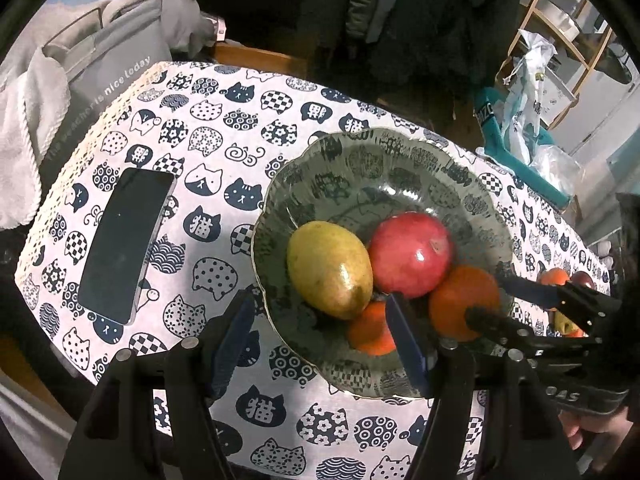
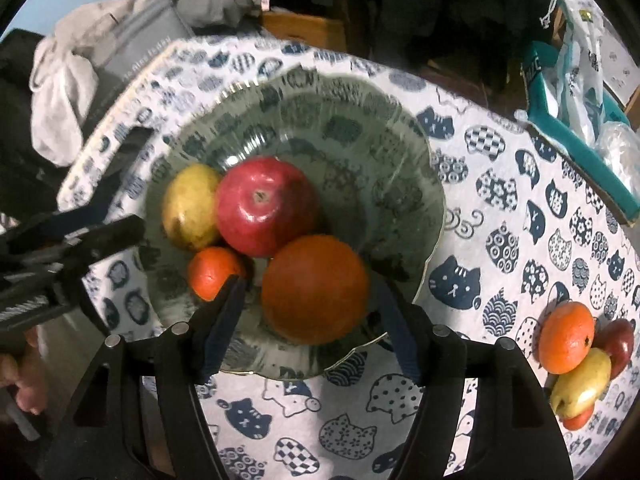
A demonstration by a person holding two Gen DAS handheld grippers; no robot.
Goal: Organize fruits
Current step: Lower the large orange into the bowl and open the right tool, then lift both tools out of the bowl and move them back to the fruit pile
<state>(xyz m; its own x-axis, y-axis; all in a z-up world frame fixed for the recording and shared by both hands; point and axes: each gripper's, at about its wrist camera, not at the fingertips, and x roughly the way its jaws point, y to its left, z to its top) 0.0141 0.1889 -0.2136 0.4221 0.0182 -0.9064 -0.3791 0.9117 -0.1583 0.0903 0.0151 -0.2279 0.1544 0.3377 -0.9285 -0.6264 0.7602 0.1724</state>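
Note:
A glass bowl (image 1: 360, 136) (image 2: 434, 184) on the cat-print cloth holds a yellow-green mango (image 1: 328, 268) (image 2: 188, 212), a red apple (image 1: 412, 252) (image 2: 264, 208), a small tangerine (image 1: 370, 332) (image 2: 212, 272) and a large orange (image 1: 464, 300) (image 2: 316, 292). My right gripper (image 2: 308, 282) (image 1: 490, 298) points down into the bowl. Its jaws straddle the large orange, with a gap showing beside the left pad. My left gripper (image 1: 318, 298) (image 2: 116, 236) hangs open over the bowl's near-left rim, gripping nothing.
More fruit lies on the cloth to the right: an orange (image 2: 566, 338), a red apple (image 2: 620, 340) and a yellow fruit (image 2: 582, 388). A dark phone (image 1: 124, 244) lies left of the bowl. A grey bag (image 1: 104, 80) stands beyond the left edge, a teal box (image 2: 580, 148) at the far right.

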